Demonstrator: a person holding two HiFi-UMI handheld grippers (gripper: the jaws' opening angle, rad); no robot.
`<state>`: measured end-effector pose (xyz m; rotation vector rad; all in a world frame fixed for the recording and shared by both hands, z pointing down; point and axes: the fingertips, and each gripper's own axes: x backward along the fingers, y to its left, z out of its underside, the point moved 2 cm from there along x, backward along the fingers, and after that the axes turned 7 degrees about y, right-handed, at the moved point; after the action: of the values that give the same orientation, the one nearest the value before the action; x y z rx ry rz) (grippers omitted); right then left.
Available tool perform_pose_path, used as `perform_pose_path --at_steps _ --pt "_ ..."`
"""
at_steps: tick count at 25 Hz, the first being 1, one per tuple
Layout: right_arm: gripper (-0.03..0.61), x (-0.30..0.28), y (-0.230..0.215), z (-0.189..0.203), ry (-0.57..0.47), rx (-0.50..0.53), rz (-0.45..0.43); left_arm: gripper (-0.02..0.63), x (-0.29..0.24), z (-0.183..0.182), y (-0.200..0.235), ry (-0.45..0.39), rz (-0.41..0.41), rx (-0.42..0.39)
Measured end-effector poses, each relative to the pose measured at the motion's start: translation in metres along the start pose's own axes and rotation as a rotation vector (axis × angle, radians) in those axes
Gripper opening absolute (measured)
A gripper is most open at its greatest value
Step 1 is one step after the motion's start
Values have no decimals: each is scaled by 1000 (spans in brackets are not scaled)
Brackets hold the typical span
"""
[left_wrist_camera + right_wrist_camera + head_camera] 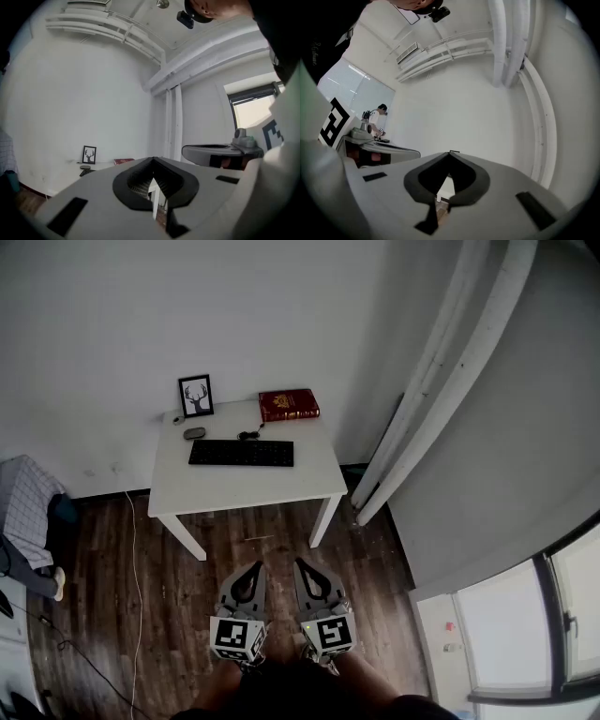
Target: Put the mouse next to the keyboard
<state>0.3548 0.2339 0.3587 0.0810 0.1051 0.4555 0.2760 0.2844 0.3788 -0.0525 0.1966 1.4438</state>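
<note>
Far ahead of the closed, empty left gripper (pixel 254 567) and right gripper (pixel 302 564), the mouse (pixel 194 433) is apparently being approached for an open-jawed pickup.

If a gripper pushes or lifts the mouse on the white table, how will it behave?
The mouse looks small and low, so it is probably light and would slide on the table rather than tip. Its rounded shell may slip in narrow jaws. Whether a cable drags it is too small to tell.
</note>
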Motion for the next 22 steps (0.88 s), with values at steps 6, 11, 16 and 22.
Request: perform_pose_path --at_steps 6,11,16,22 --pt "20 -6 13 -1 -8 11 -4 2 8 0 9 2 8 -1" --pt "20 -8 21 -4 4 11 -8 2 12 -1 12 -2 18 3" --pt "20 -12 33 -2 14 7 -27 2 17 1 18 -1 19 14" --pt "20 -26 57 -2 31 21 -32 2 30 6 40 15 23 16"
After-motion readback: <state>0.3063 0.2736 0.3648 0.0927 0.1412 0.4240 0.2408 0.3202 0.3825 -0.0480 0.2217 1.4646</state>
